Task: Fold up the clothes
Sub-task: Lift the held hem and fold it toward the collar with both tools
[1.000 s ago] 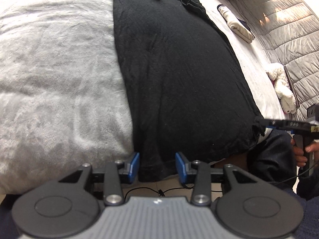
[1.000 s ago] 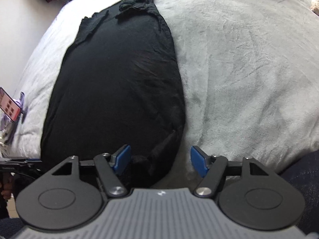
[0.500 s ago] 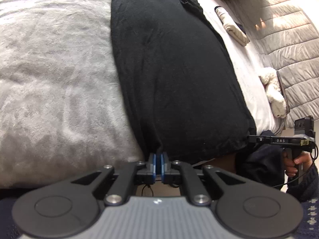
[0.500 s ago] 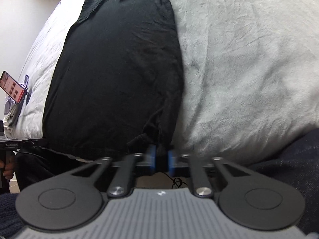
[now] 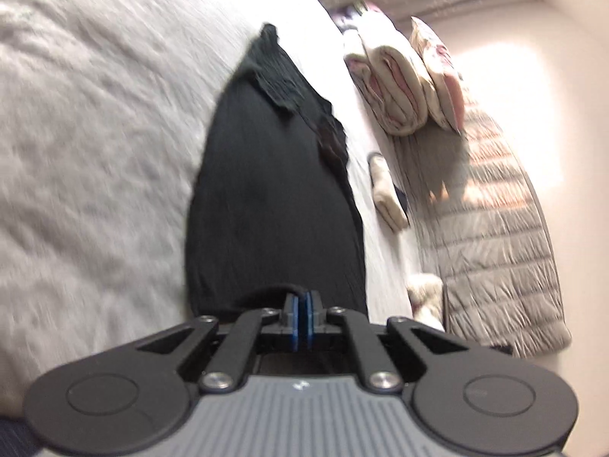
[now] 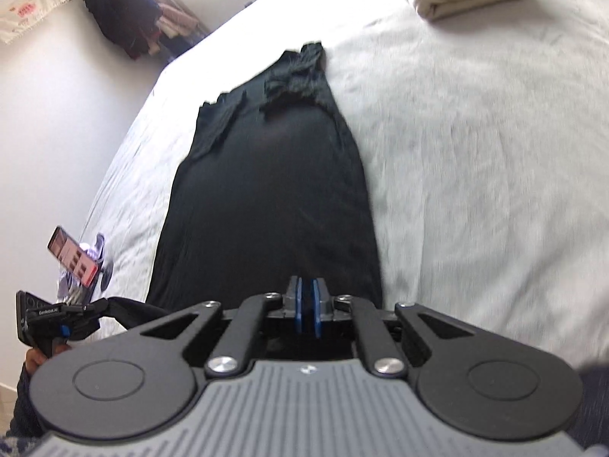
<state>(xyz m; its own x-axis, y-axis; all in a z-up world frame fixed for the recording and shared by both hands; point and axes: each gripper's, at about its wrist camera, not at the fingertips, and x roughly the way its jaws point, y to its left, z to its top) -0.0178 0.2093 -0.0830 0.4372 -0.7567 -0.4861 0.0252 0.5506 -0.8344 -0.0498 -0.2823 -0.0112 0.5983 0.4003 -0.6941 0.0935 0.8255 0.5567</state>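
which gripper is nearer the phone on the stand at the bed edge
Left. The left gripper sits just below the phone, while the right gripper grips the black garment hem further across.

A home bedroom — wide bed [image 6: 475, 152], stacked pillows [image 5: 399, 87], quilted headboard [image 5: 495, 228].
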